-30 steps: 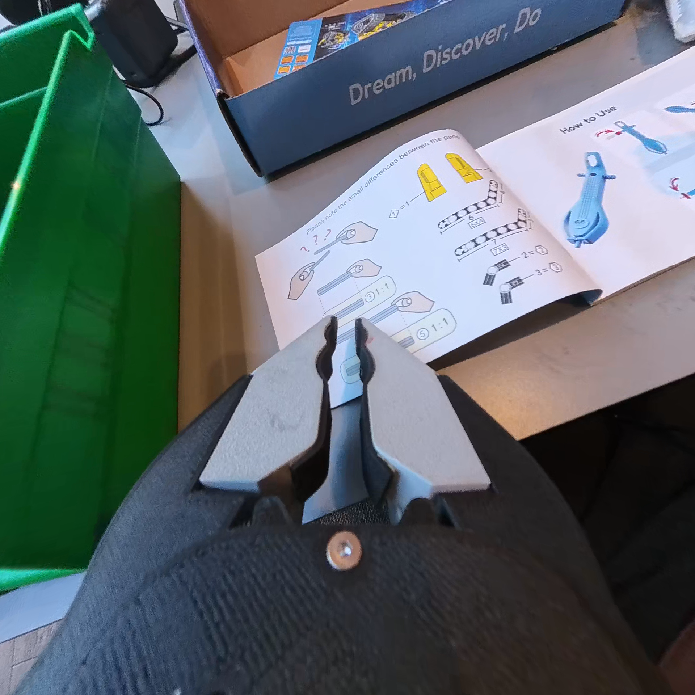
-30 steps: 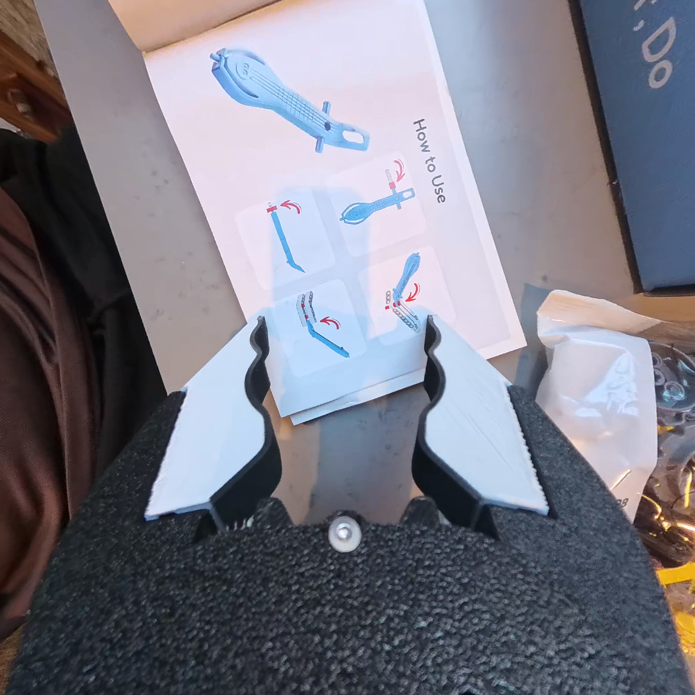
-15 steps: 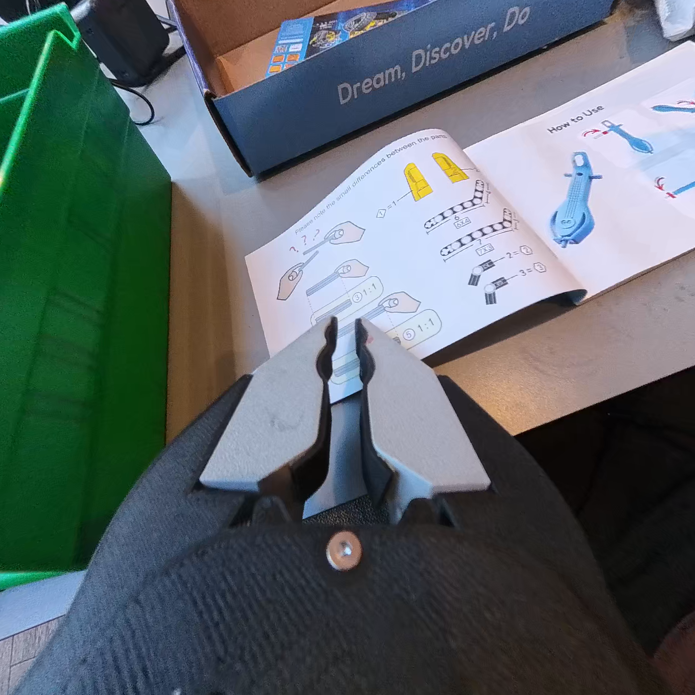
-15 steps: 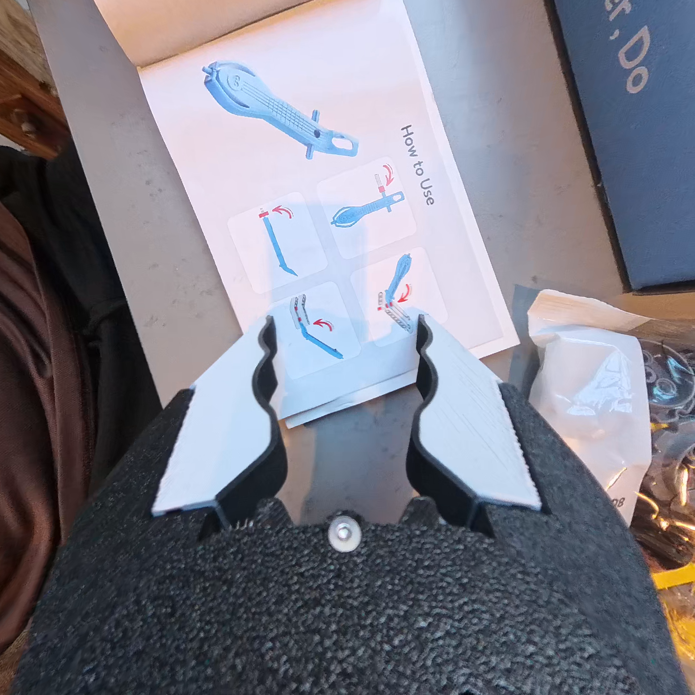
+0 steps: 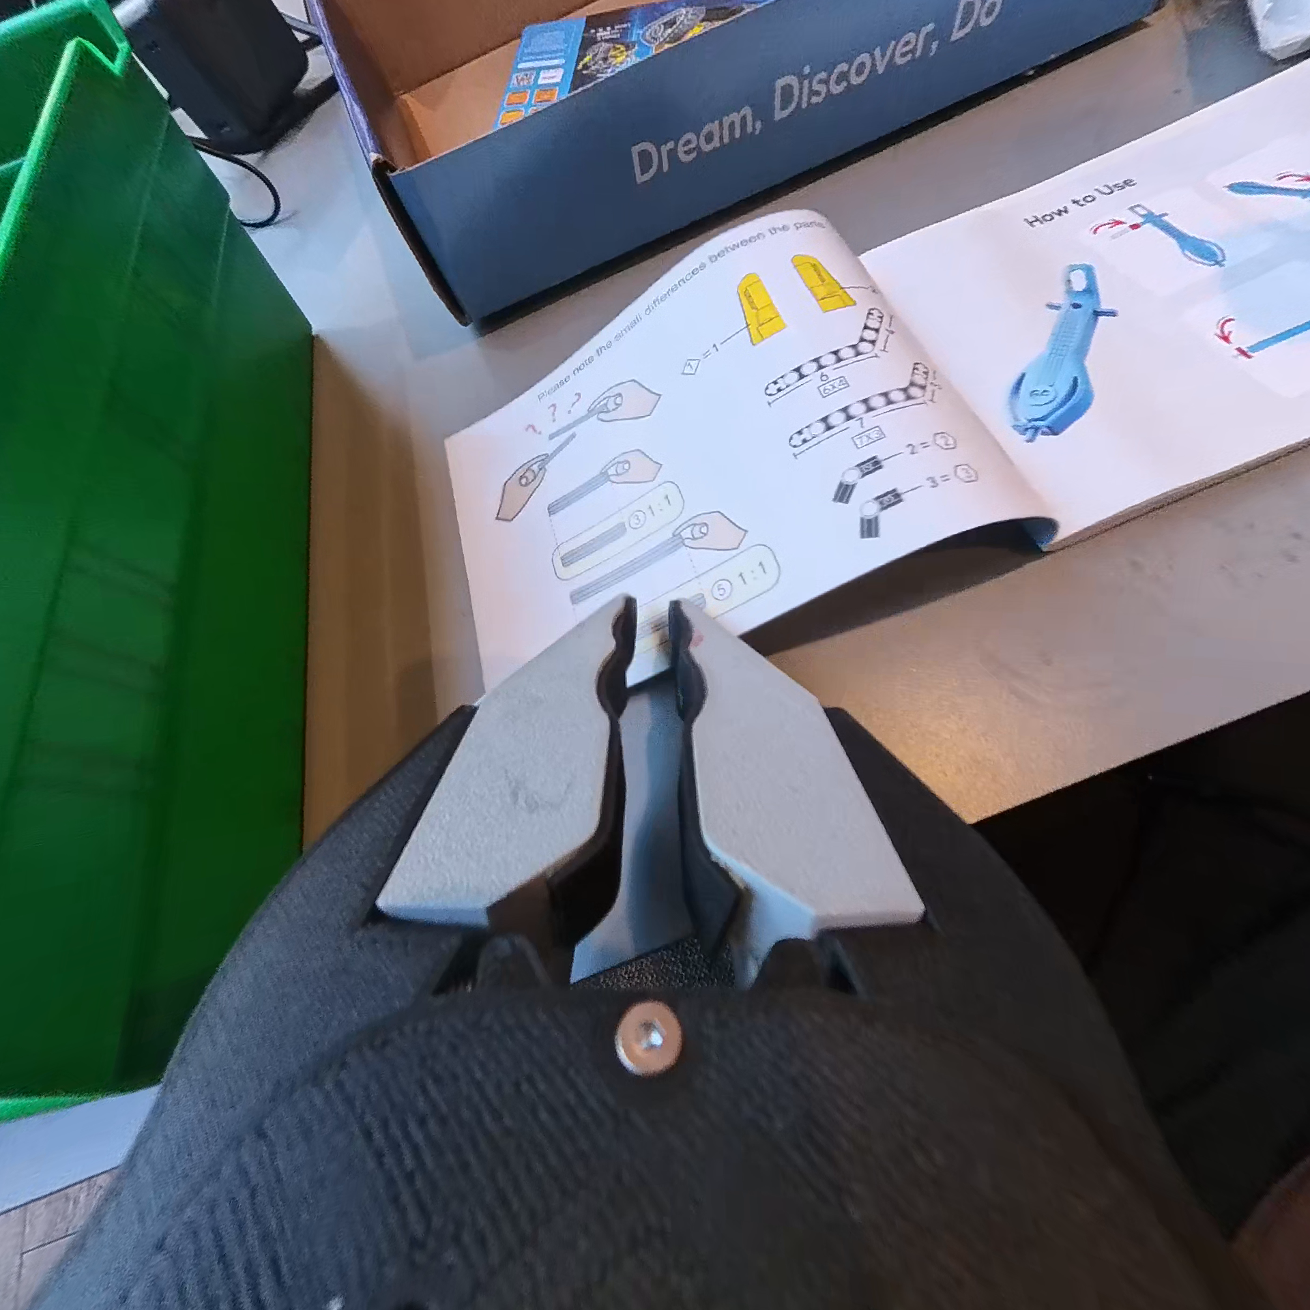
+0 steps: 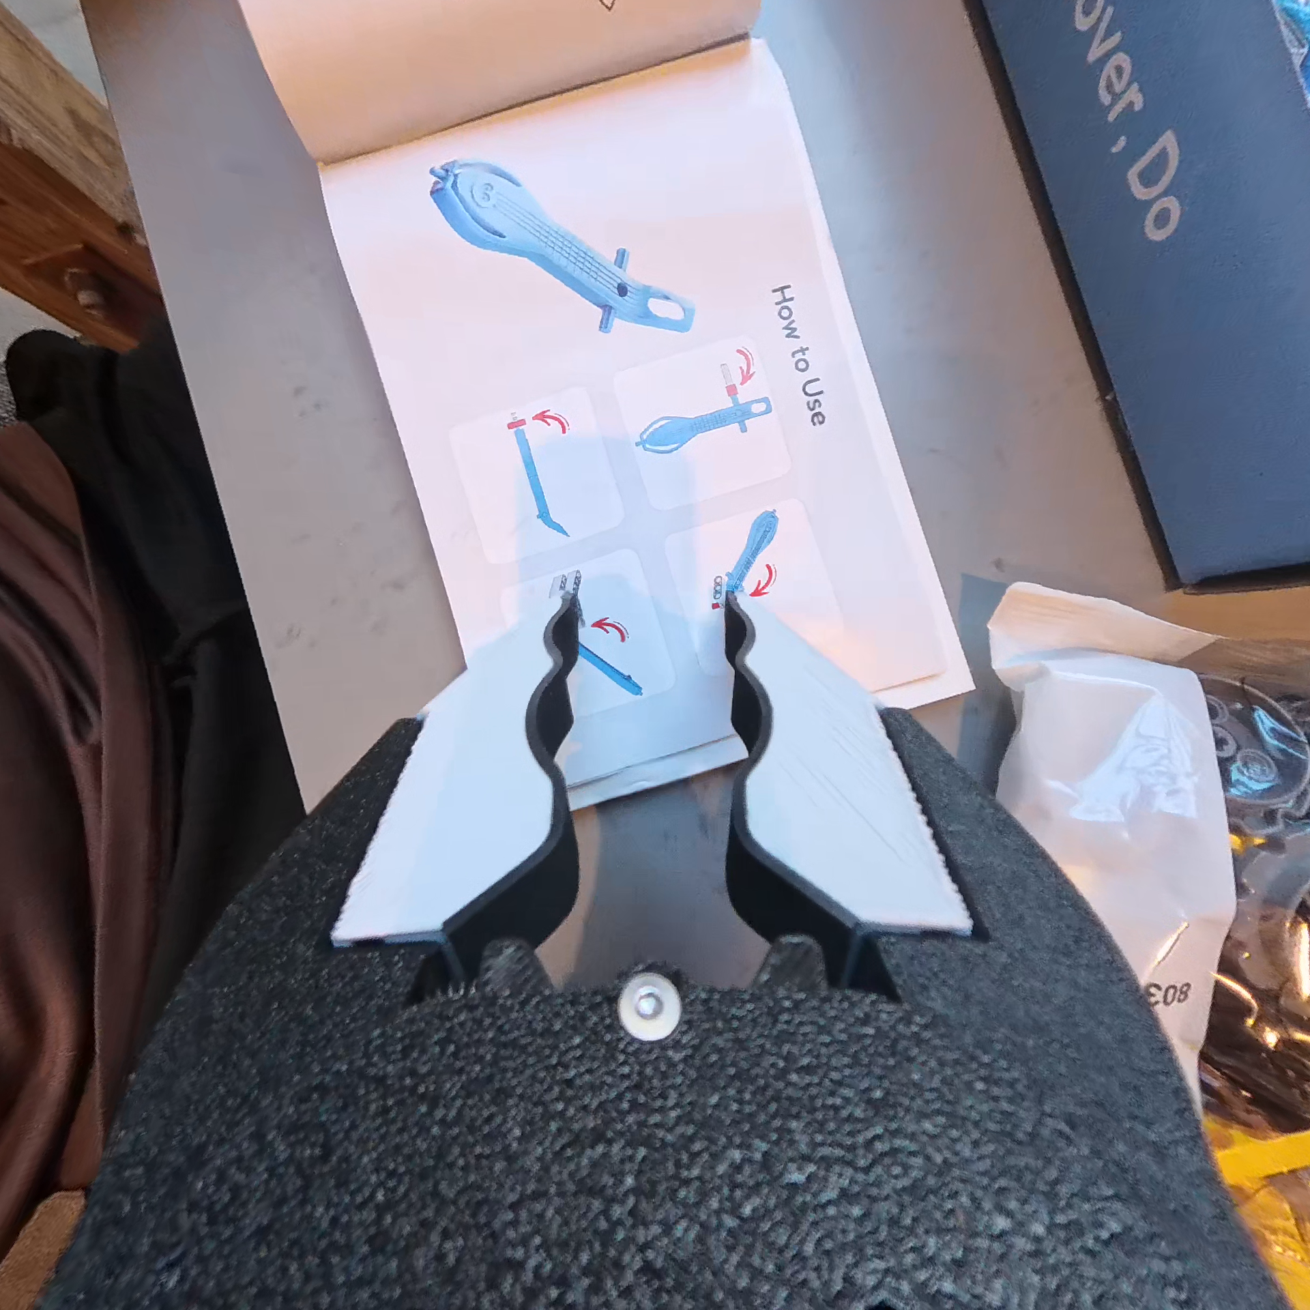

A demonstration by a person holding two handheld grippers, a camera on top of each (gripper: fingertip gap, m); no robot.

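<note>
Over booklet (image 6: 638,234), right gripper (image 6: 648,602) agape, empty

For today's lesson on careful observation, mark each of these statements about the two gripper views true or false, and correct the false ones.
1. The booklet lies open on the table. True.
2. The right gripper is shut tight. False: its jaws stand wide apart over the booklet's near edge.
3. A green bin stands beside the left gripper. True.
4. The dark blue box is closed. False: it is open, its cardboard inside showing.
5. A white plastic bag lies on the booklet. False: it lies on the table beside it.
6. The left gripper's jaws are nearly together at the booklet's near corner. True.
</note>
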